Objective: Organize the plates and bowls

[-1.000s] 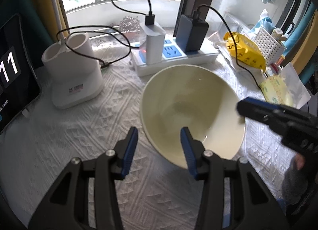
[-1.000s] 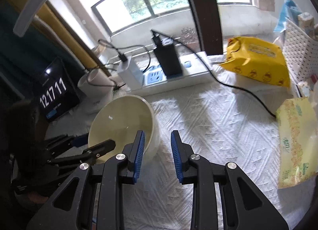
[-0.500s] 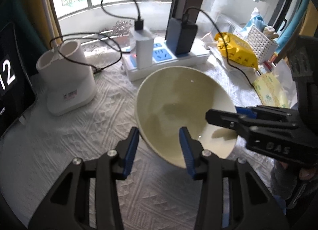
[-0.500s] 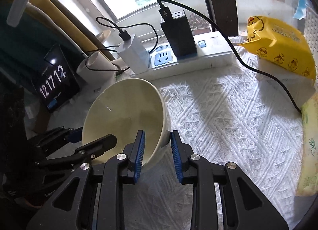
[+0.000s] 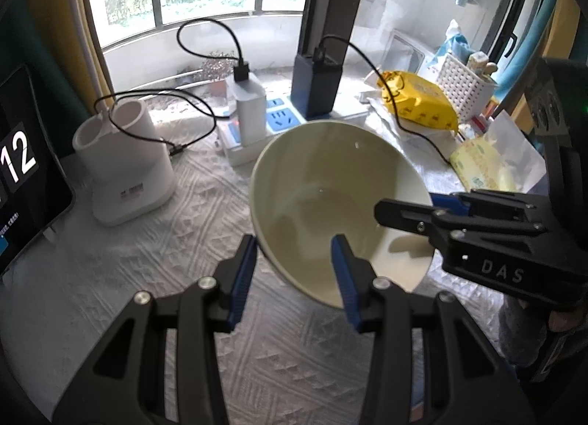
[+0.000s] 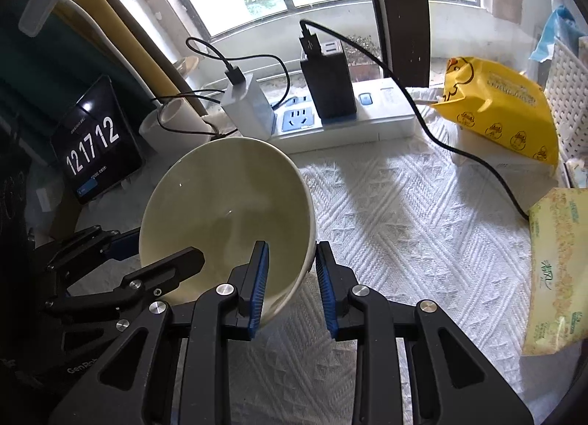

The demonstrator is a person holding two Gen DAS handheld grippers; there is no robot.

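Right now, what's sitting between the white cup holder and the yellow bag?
In the left wrist view: the white charger, power strip and dark charger.

Cream bowl (image 5: 330, 182), white diamond-textured cloth (image 6: 404, 212), yellow duck-printed pack (image 6: 503, 109), blue-padded black claws.

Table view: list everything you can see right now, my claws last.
bowl: one, cream, tilted above the cloth
cloth: one, white, covering the table
power strip: one, white, at the back
chargers: two, white and black, standing on the strip
holder: one, white, back left
clock screen: one, black, far left
packs: two, yellow back right, pale yellow right edge
basket: one, white, back right
left claw: black, blue pads, gripping the bowl's near rim
right claw: black, blue pads, straddling the bowl's rim; grip unclear
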